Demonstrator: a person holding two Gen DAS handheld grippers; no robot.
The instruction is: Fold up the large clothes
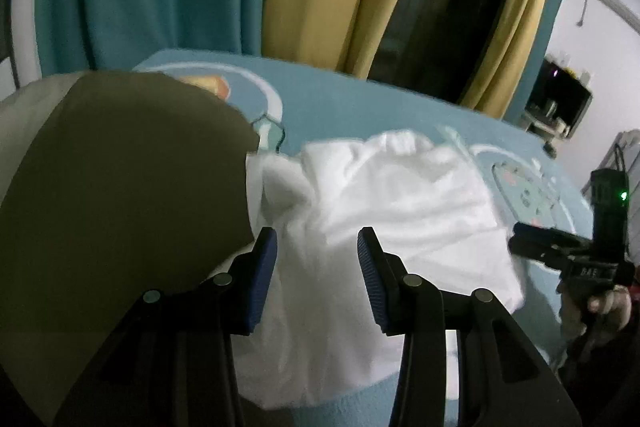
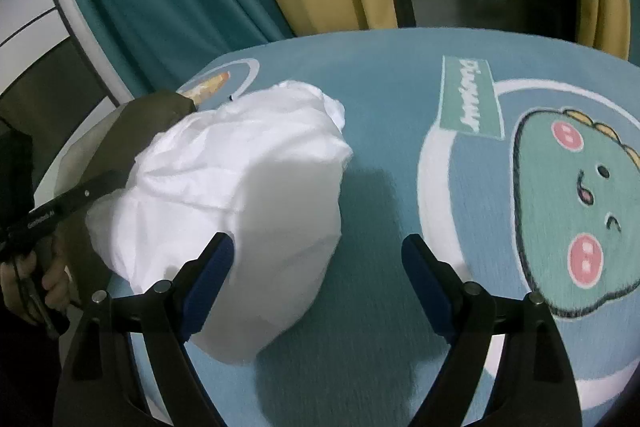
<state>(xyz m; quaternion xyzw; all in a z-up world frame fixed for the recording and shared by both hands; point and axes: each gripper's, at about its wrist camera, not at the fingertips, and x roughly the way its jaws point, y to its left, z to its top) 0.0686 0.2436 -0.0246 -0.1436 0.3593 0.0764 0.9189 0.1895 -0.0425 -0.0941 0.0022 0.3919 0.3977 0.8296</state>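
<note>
Basically, left gripper (image 1: 317, 241) hangs half-open right above the white garment (image 1: 384, 195), nothing pinched, right gripper (image 2: 318, 247) wide open and empty off the garment's right edge, the bundle lying crumpled on the blue mat (image 2: 380, 99) beside an olive cloth (image 1: 120, 167).

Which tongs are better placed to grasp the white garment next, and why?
Probably the left tongs: they stand open directly over the white garment. The right tongs are open mostly over bare blue mat, beside the garment's edge.
</note>
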